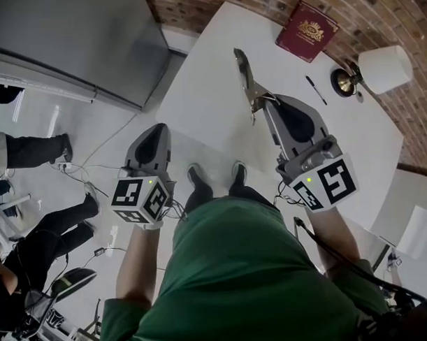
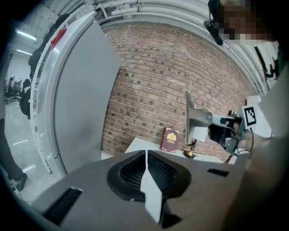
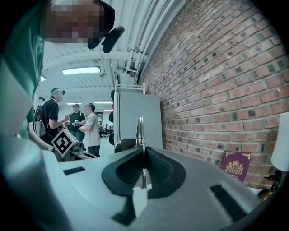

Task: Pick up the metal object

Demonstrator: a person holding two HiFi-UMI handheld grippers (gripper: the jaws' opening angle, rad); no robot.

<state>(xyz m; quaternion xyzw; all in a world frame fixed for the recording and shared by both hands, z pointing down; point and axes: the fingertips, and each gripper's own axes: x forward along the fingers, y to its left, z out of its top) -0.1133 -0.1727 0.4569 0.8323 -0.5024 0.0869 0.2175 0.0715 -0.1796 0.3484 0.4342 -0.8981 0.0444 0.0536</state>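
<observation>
A person in a green shirt stands at a white tabletop (image 1: 212, 117), the right gripper (image 1: 266, 107) raised at centre right of the head view with a metal object (image 1: 245, 76) in its grasp. The fingers are pressed together on the object's lower end. In the right gripper view the piece shows edge-on as a thin bright blade (image 3: 140, 130) rising out of the closed fingers. Seen from the left gripper view, the object (image 2: 197, 118) stands upright in the air, clear above the tabletop, so the pick-up itself appears to be done.

What remains, by the look of it, is to hold the grip firm and carry the piece steadily. It is clamped near one end only, and a loose squeeze could let it swing or slip.

The right forearm reaches forward from the lower right of the frame, the gripper slanting towards the upper left. The left gripper (image 1: 155, 133) hangs low at the left, over the floor and off the tabletop edge, its fingers (image 2: 156, 169) shut against each other with nothing between them. A red book (image 1: 307, 30), a pen (image 1: 315, 89) and a white-shaded lamp (image 1: 383, 68) lie untouched at the upper right.
</observation>
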